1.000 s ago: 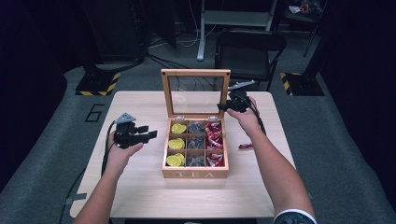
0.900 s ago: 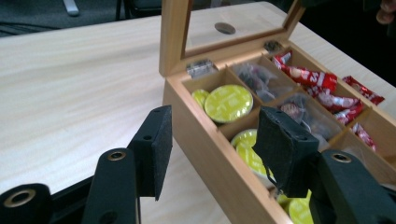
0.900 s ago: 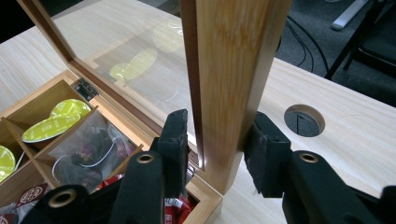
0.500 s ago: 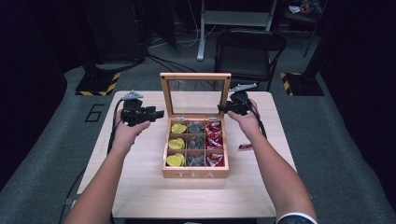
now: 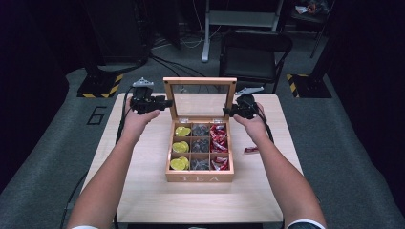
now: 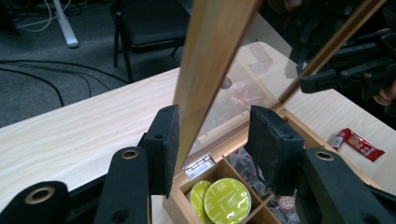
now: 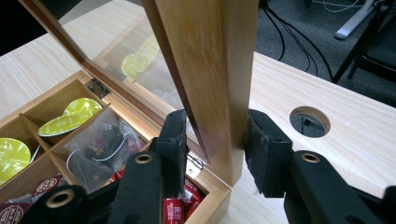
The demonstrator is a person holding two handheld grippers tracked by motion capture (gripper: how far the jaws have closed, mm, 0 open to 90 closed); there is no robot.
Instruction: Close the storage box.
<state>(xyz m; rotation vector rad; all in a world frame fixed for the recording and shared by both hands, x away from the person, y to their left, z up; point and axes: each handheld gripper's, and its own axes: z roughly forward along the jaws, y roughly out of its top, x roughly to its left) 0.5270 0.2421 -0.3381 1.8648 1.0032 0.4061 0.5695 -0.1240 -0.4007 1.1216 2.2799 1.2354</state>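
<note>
High view: both grippers at the raised lid of the tea box

The wooden tea box [image 5: 199, 177] sits mid-table, its glass lid [image 5: 200, 81] standing upright. Yellow-green round pods [image 5: 180, 147] fill the left column of compartments, clear sachets [image 5: 200, 145] the middle, red packets [image 5: 219, 145] the right. One red packet [image 5: 251, 150] lies loose on the table [image 5: 143, 191], right of the box.

A second ago the left gripper [image 5: 165, 103] hung well left of the box; now it straddles the lid's left frame, jaws just closing, one pad touching the wood, the other apart. The right gripper [image 5: 228, 112] has hardly shifted and is clamped on the right frame.

Both forearms reach forward, the hands level with the lid.
</note>
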